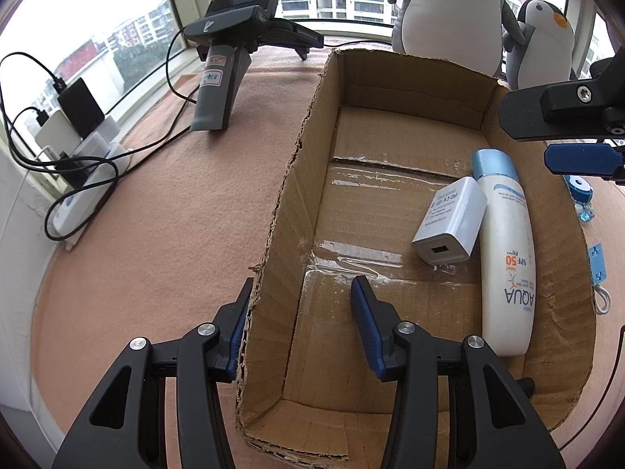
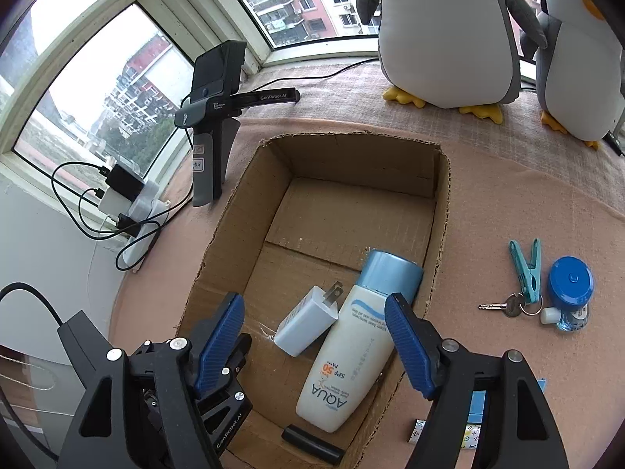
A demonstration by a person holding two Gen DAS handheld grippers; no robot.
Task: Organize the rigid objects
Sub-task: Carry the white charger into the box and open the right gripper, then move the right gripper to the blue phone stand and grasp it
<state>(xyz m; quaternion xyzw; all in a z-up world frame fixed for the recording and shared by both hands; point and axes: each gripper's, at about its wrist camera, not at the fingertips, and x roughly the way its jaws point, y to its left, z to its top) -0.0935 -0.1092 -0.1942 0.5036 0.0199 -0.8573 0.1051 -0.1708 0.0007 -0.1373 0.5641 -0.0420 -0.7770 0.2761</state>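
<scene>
Cardboard box (image 1: 297,203) between left fingers (image 1: 361,312).

A flat high up in an apartment block: a bay window (image 2: 117,90) looks out on residential towers, two plush penguins (image 2: 445,31) sit on the sill, and phone chargers (image 2: 121,191) crowd a power strip beside the cloth-covered bench (image 1: 156,234)

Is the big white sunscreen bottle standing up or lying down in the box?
Lying down. The sunscreen bottle lies on its side on the floor of the cardboard box, blue cap pointing away, beside the white charger.
</scene>
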